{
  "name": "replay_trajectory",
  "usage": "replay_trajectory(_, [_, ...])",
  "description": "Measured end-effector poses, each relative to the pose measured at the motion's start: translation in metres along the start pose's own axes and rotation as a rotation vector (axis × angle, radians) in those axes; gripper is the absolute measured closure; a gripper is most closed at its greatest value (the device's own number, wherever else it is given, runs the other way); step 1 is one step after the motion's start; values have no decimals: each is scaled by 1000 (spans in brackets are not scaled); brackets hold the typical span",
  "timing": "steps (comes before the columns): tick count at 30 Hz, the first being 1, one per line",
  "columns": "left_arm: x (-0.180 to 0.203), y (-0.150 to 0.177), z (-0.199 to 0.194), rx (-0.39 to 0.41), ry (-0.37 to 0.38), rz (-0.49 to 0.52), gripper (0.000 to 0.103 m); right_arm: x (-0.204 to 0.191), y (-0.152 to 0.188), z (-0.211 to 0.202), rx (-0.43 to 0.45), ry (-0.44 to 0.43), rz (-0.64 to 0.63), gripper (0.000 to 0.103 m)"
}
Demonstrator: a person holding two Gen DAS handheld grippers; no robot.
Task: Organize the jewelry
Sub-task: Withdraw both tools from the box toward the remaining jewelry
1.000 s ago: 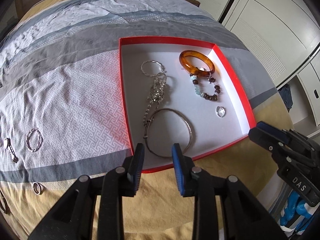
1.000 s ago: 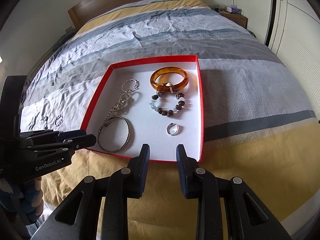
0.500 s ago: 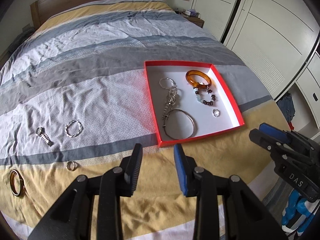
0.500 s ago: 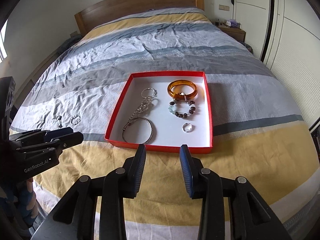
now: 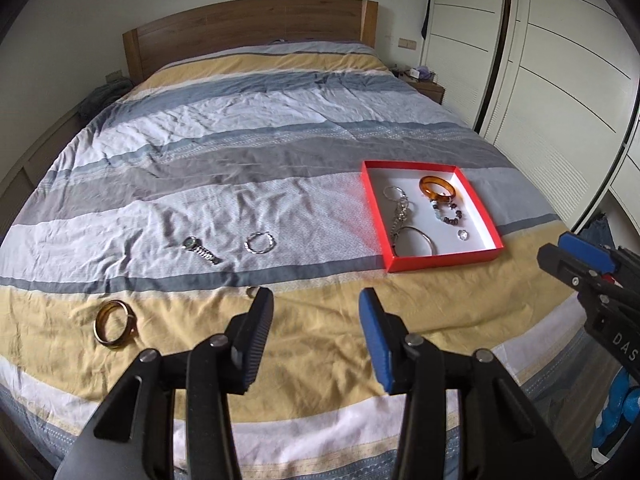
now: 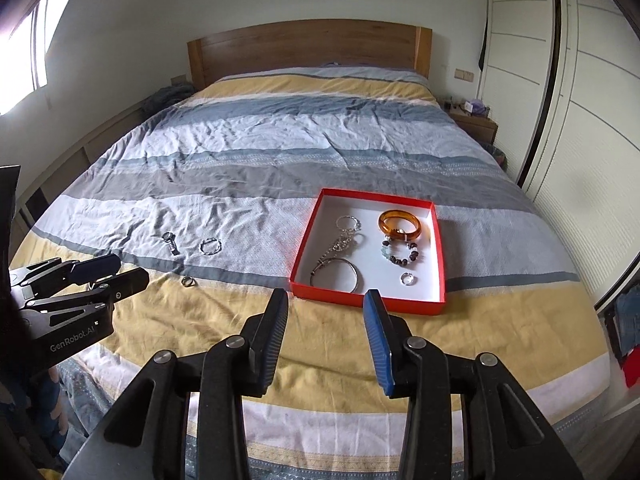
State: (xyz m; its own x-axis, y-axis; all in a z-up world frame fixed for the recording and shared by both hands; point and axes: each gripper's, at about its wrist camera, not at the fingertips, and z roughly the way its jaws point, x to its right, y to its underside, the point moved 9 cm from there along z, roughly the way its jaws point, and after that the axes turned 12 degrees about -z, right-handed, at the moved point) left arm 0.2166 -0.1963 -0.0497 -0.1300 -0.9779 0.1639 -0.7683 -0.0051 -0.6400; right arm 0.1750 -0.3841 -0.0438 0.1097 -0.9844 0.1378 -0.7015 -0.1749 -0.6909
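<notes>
A red tray with a white floor is seen lying on the striped bedspread of a bed, toward its right side. Inside the tray an amber bangle is set at the far right, with a beaded bracelet just in front of it and a small ring nearer the front wall; on the left side a key ring with a chain and a large silver bangle are laid, the chain touching the bangle. Outside the tray, well to its left on the bedspread, a watch and a twisted silver bracelet are found side by side, a small ring lies nearer on the yellow stripe, and a brown-and-gold bangle is placed further left. The left hand-held gripper is held above the yellow stripe with its jaws apart and nothing between them; they have just been opening. The right hand-held gripper is poised before the tray's near wall, its jaws likewise apart and empty, and also just widened. A wooden headboard and white wardrobe doors are visible beyond.
</notes>
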Motion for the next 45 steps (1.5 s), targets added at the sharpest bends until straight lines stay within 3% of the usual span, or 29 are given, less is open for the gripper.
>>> replay_trajectory(14, [-73, 18, -81, 140, -82, -58, 61, -65, -7, -60, 84, -15, -100, 62])
replay_trajectory(29, [-111, 30, -131, 238, -130, -93, 61, -105, -12, -103, 162, -6, -186, 62])
replay_trajectory(40, [-134, 40, -136, 228, -151, -127, 61, -113, -12, -111, 173, -4, -203, 61])
replay_trajectory(45, [-156, 49, -121, 178, -170, -159, 61, -112, -7, -96, 141, -27, -190, 61])
